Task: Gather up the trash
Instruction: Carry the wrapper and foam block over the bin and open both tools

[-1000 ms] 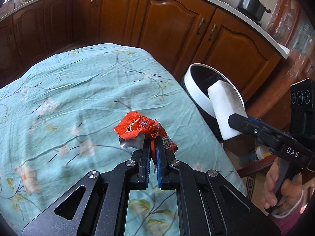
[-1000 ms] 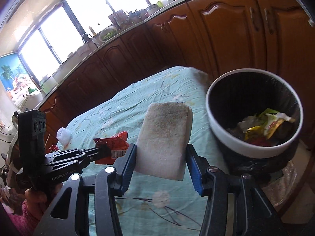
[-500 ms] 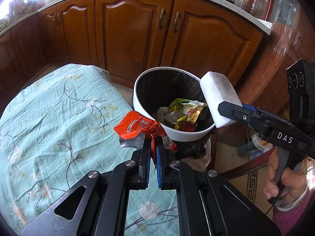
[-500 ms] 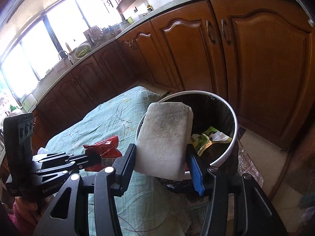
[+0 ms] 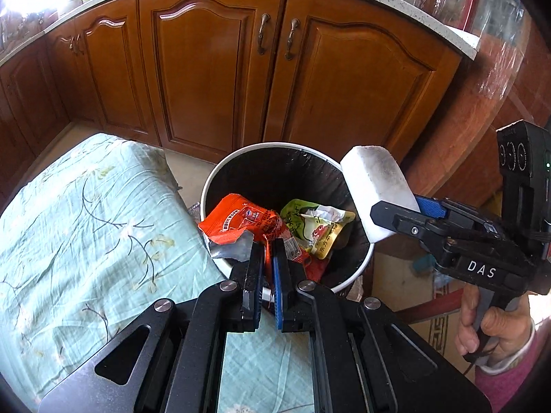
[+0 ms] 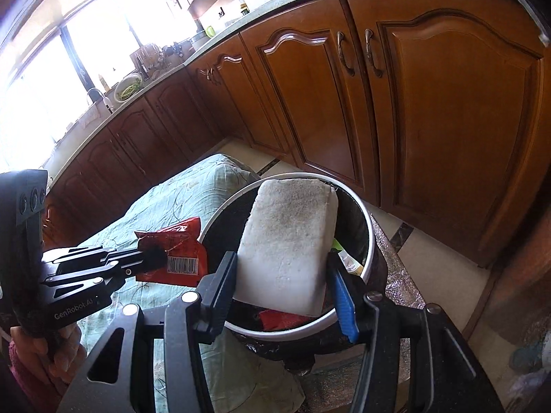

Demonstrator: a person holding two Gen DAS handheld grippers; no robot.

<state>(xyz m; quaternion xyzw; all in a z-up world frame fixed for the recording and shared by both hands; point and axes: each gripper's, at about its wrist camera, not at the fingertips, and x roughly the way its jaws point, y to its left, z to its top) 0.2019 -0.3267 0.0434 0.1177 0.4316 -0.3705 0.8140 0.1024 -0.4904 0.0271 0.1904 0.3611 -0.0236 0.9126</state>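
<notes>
Both claws have swung from over the teal floral-cloth counter (image 5: 86,227) to the white-rimmed, black-lined bin (image 5: 360,268): left claw (image 5: 268,251) pinching the crumpled red foil wrapper (image 5: 237,220), right claw (image 6: 282,275) clamping the grubby white foam block (image 6: 289,241), ready to drop.

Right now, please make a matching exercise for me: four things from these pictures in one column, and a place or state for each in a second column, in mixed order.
Things:
1. red wrapper
2. white sponge block
3. green snack packet
4. floral cloth

Places or states:
A. lying inside the trash bin
B. spread over the table beside the bin
C. pinched in the shut left gripper
D. clamped in the right gripper, above the bin

Pairs: 1-C, 2-D, 3-A, 4-B
</notes>
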